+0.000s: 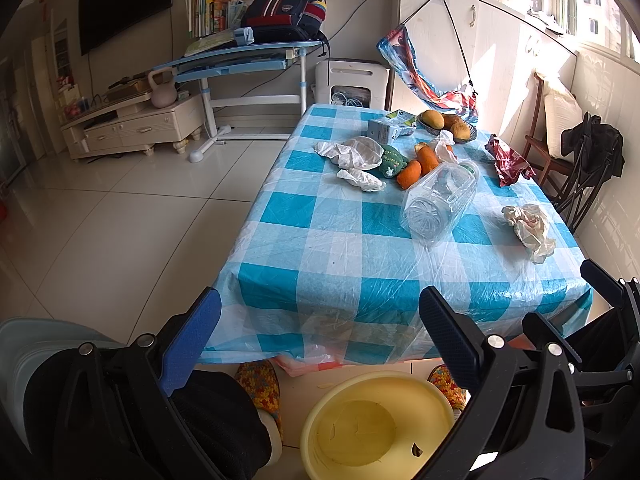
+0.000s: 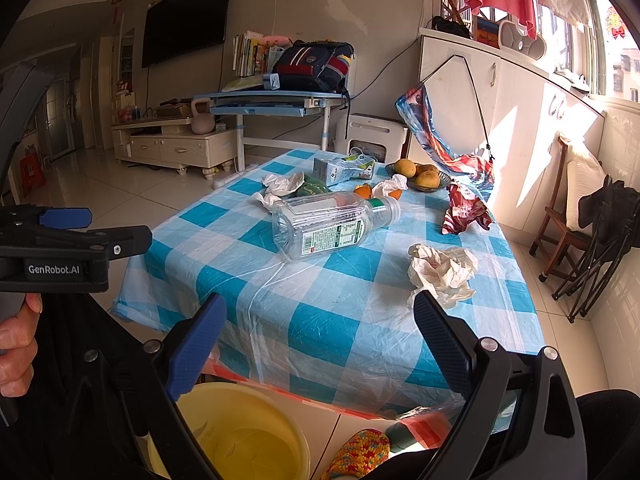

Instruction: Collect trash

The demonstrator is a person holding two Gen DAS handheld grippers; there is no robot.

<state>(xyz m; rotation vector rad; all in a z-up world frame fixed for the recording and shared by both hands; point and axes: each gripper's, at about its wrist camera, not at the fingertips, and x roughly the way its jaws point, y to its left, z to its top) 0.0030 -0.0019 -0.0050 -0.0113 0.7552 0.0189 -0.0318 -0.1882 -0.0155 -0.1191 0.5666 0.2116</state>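
Checkered tabletop (image 2: 320, 320) is carrying a crumpled tissue wad (image 2: 442, 272) lying just ahead of the right gripper (image 2: 320, 344), nearer than the left gripper (image 1: 320, 336), both spread wide and holding nothing.

A blue-and-white checked tablecloth (image 2: 320, 320) fills the space beyond the blue-padded fingers (image 2: 196, 344). Past them lie a clear plastic bottle (image 2: 328, 224) with a green-and-white label, a white crumpled tissue (image 2: 442, 270) by the right fingertip, a red-and-white wrapper (image 2: 464, 210) and orange fruit (image 2: 364, 191). Beneath the fingers sits a yellow basin (image 1: 376, 420).
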